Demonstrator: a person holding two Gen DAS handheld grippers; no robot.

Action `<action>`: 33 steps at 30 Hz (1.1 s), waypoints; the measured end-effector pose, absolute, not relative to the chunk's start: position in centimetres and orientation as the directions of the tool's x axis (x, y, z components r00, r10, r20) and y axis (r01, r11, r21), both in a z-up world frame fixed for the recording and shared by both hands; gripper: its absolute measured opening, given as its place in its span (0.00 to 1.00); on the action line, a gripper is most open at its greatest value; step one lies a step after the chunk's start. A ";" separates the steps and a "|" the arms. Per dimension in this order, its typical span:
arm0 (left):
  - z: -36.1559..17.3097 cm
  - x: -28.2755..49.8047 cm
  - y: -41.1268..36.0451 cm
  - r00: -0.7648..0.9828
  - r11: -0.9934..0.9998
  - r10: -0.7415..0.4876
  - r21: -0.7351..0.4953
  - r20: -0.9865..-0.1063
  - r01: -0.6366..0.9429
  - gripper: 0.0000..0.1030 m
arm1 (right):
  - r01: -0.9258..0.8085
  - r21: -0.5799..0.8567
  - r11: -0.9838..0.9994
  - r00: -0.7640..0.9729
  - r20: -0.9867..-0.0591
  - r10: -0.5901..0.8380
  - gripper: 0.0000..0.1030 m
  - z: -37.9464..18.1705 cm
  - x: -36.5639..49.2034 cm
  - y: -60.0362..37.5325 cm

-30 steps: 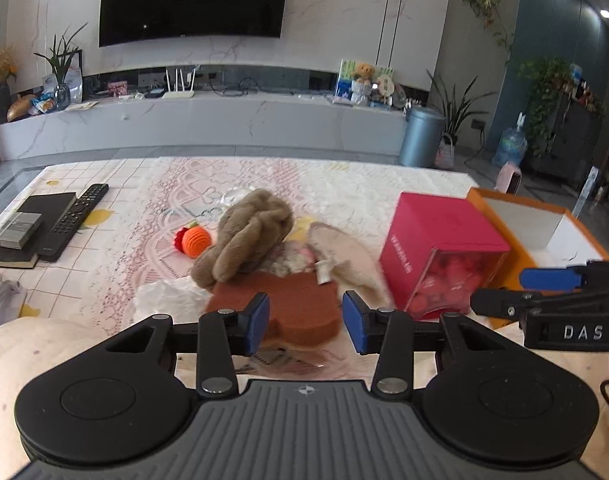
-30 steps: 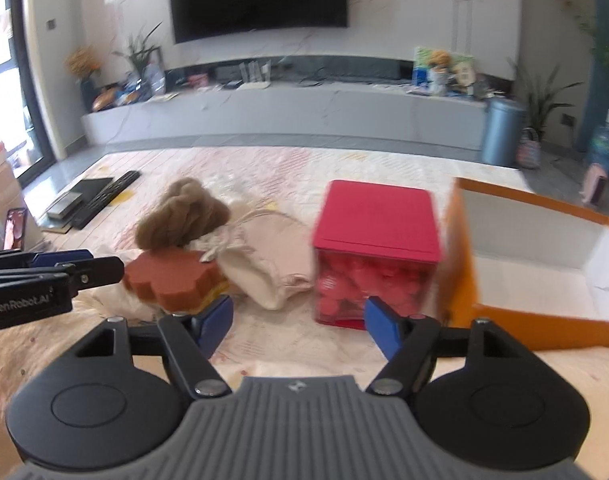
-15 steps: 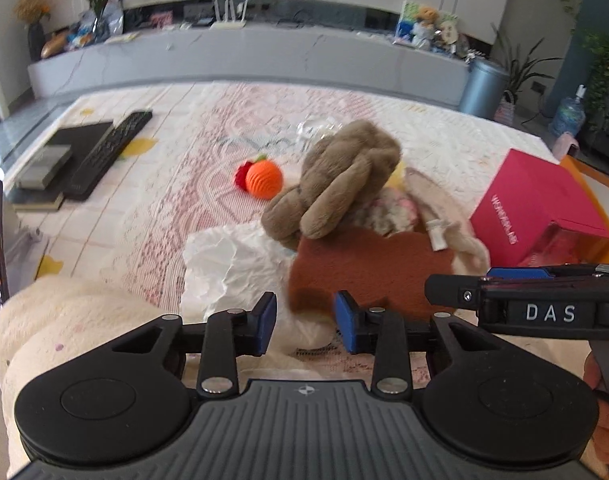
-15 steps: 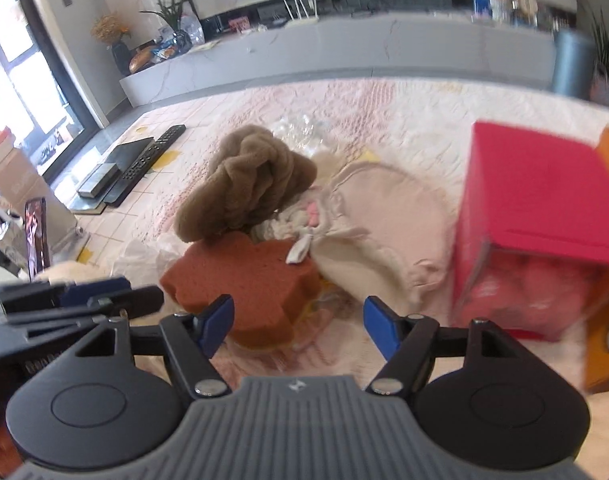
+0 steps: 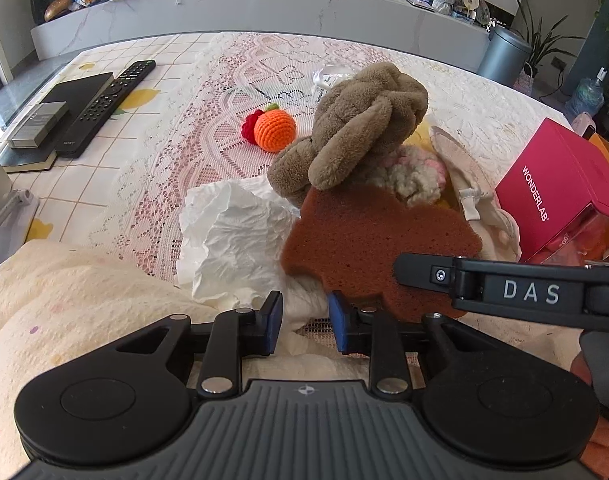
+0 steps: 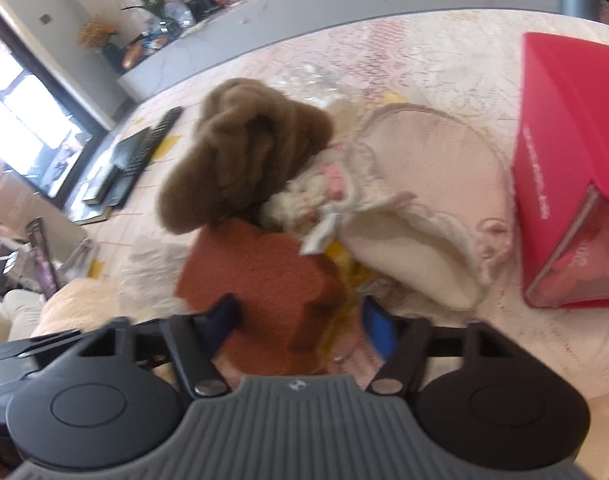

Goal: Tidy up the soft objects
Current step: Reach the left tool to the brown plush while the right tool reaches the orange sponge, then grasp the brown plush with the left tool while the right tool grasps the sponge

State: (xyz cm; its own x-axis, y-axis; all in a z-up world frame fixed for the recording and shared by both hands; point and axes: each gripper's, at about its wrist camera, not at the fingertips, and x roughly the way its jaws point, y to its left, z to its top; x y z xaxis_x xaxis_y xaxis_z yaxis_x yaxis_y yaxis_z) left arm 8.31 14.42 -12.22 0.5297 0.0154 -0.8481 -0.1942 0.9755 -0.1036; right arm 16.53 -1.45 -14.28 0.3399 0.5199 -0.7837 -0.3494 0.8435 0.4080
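A pile of soft things lies on the lace tablecloth (image 5: 208, 132). It holds a brown plush toy (image 5: 356, 132), a rust-brown sponge (image 5: 376, 240), a crumpled white tissue (image 5: 232, 236), a woolly pink-and-white piece (image 5: 412, 172) and a cream fabric slipper (image 6: 416, 204). An orange crochet ball (image 5: 274, 132) sits apart, behind the pile. My left gripper (image 5: 304, 322) is closing low over the tissue's near edge, which lies between its pads. My right gripper (image 6: 300, 320) is closing around the sponge (image 6: 264, 280); its right pad still stands off it. That view is blurred.
A pink box (image 5: 560, 184) stands right of the pile, with an orange box edge behind it. A remote (image 5: 104, 108), a black book and a small grey box lie at the far left. A cream blanket (image 5: 64, 292) fills the near left. One right gripper finger (image 5: 504, 290) crosses the sponge's near side.
Both grippers have come down and forward onto the pile. The left jaws have narrowed over the tissue's edge, and the right jaws have narrowed around the sponge.
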 end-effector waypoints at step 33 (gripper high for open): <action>-10.7 16.1 14.1 0.755 0.997 -0.021 0.045 -0.655 0.067 0.82 | -0.422 0.085 0.902 0.658 -0.656 0.370 0.36 -7.0 19.7 -4.2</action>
